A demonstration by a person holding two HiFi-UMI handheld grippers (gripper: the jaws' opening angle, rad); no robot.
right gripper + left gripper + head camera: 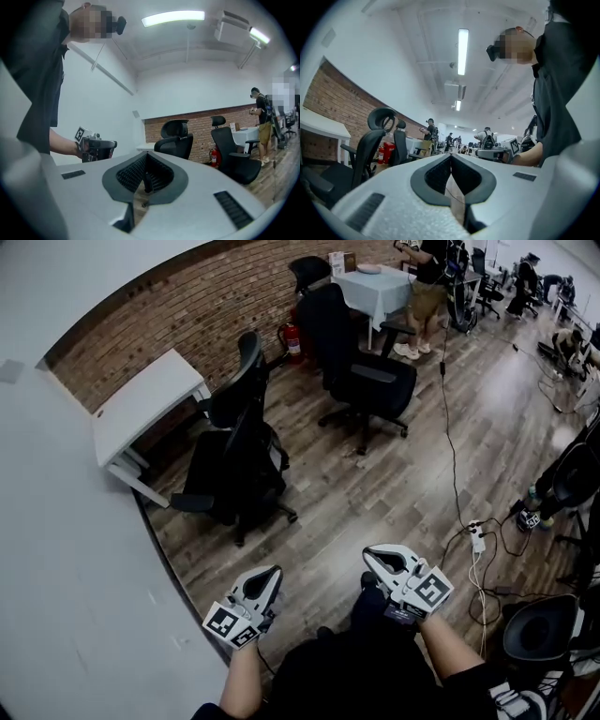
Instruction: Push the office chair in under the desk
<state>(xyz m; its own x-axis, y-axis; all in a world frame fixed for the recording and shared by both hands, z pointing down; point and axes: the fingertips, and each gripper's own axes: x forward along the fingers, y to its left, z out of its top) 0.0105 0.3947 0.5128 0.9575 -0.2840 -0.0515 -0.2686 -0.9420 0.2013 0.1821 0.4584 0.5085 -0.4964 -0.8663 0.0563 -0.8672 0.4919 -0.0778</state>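
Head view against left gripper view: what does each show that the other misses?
Only the head view: the power strip and its cables lying on the floor. Only the left gripper view: the ceiling light, and the left tool from close by, jaws together with nothing between them. Both: the office chair, not yet pushed under the white desk, the brick wall and the fire extinguisher.
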